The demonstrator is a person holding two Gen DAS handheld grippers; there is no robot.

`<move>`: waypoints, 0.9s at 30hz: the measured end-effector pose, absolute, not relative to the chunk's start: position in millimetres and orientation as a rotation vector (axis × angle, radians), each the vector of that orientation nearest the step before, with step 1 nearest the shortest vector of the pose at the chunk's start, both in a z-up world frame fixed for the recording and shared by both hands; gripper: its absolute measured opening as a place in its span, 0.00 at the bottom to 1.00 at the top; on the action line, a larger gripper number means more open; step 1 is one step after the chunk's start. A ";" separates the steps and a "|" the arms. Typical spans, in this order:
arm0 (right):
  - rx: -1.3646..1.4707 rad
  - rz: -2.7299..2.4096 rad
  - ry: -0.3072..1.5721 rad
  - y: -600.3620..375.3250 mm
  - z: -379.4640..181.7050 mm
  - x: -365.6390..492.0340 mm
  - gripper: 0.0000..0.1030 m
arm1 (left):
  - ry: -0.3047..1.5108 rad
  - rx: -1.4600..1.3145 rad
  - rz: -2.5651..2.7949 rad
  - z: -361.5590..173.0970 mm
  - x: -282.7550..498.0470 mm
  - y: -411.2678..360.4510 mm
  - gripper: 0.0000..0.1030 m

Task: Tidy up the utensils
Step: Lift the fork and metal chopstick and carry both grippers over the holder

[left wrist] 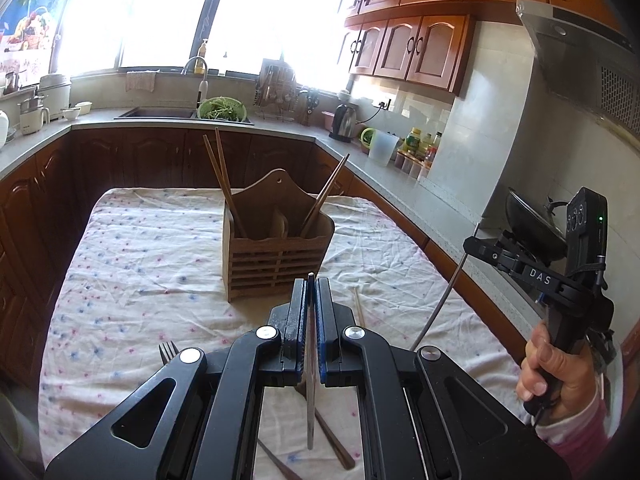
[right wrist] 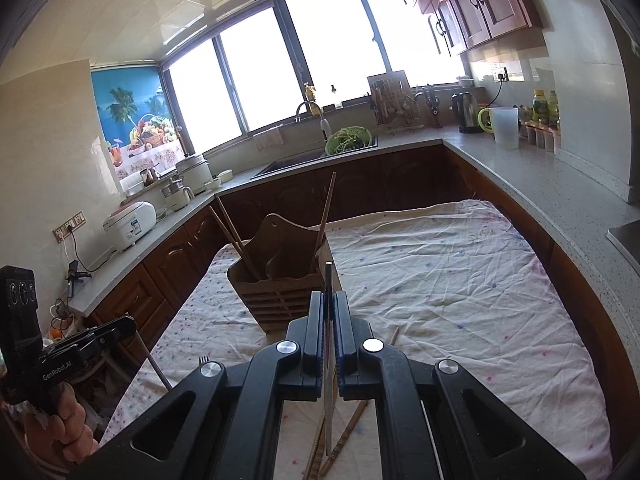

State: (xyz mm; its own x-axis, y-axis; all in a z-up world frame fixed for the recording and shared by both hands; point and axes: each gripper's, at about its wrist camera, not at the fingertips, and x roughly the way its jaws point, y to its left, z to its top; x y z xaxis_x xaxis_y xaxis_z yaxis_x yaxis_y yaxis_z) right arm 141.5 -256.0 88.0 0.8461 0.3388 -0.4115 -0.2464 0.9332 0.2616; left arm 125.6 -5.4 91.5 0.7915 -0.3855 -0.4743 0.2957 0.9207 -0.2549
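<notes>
Both our grippers, left (left wrist: pixel 311 294) and right (right wrist: pixel 329 308), clamp metal rods upright. The wooden caddy (left wrist: pixel 276 240) stands just beyond both, nearer our left fingers.

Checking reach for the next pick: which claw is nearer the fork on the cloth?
Left. The fork lies just left of the left claw; the right claw sits farther to its right.
</notes>
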 end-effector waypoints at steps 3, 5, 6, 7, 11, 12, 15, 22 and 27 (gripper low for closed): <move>0.201 0.317 0.464 -253.5 90.8 143.8 0.04 | 0.532 -0.174 -0.365 96.5 128.3 -2.9 0.03; 0.200 0.320 0.459 -252.0 93.0 145.5 0.04 | 0.522 -0.175 -0.363 99.6 129.4 -1.0 0.03; 0.199 0.323 0.457 -251.2 94.0 146.6 0.04 | 0.518 -0.175 -0.362 101.4 130.0 -0.4 0.03; 0.197 0.324 0.455 -250.2 95.2 147.6 0.04 | 0.513 -0.176 -0.361 102.9 131.0 0.3 0.03; 0.196 0.330 0.442 -246.7 100.7 153.2 0.04 | 0.492 -0.179 -0.354 109.6 136.8 3.7 0.03; 0.195 0.332 0.440 -245.6 102.1 155.0 0.04 | 0.487 -0.180 -0.352 111.6 138.4 4.7 0.03; 0.197 0.341 0.433 -242.4 105.9 162.3 0.04 | 0.468 -0.181 -0.346 118.6 144.7 7.5 0.03; 0.190 0.360 0.400 -233.7 122.3 182.4 0.04 | 0.405 -0.169 -0.332 144.4 165.6 13.8 0.03; 0.188 0.369 0.369 -227.3 138.6 202.7 0.04 | 0.350 -0.158 -0.318 166.3 185.7 18.8 0.03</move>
